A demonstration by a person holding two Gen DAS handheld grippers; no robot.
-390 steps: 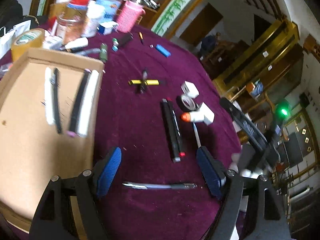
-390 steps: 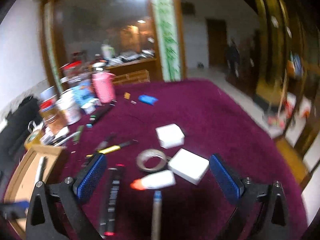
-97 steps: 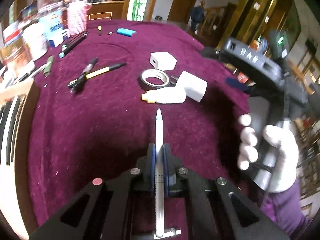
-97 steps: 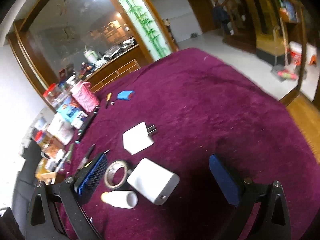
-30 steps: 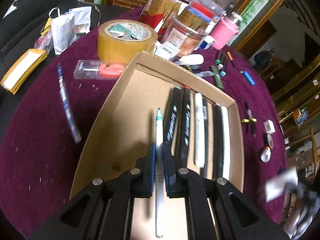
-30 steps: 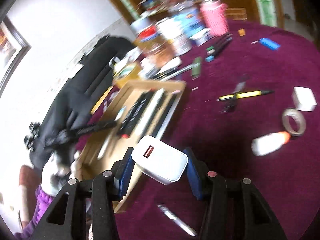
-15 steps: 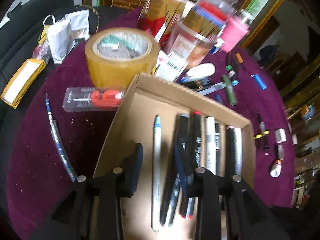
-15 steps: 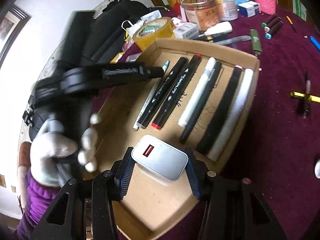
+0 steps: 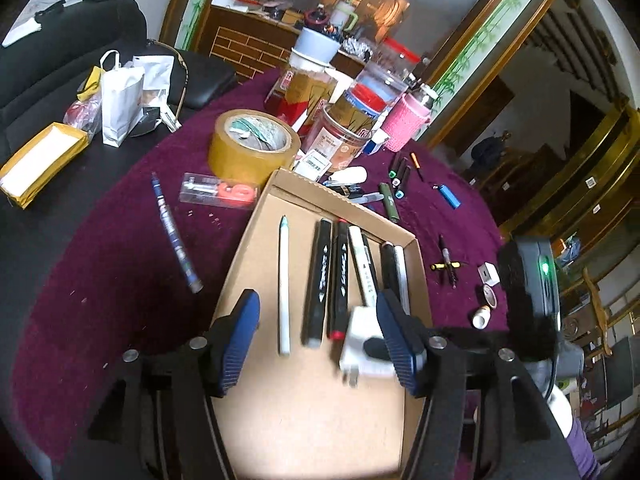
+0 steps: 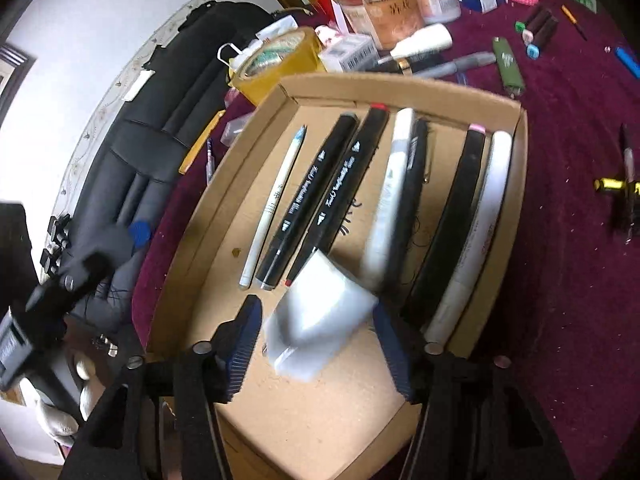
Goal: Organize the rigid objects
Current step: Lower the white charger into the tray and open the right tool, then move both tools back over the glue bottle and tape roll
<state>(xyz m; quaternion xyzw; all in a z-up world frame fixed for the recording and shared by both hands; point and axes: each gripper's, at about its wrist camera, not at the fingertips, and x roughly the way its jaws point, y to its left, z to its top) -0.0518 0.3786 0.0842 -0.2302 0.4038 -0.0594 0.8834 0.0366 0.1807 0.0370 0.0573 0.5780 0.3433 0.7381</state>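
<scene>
Over the box (image 10: 516, 184), the right gripper (image 10: 318, 344) is letting go of the charger (image 10: 320, 312): its jaws have just been opening and are standing spread, the charger blurred between the pads and seemingly dropping toward the box floor, so I judge no pad is pressing on it. The left gripper (image 9: 316, 334) is hanging above the same box with its jaws also just opened, spread and holding nothing, the white pen (image 9: 283, 284) lying flat below them beside the markers (image 9: 328, 276). The risk, as I read it, is the charger tumbling: it is a smooth, hard, rounded white block, likely to bounce or slide on the bare cardboard, and it is falling right at the near ends of the markers, so it may be knocking them askew or coming to rest propped on them. Its metal prongs, visible in the left view, could be catching a marker cap. The markers are glossy black and white cylinders that roll easily; the box is matte brown cardboard with low walls, so a hard bounce near the right wall could be sending something over onto the velvety maroon cloth (image 9: 120, 264).
</scene>
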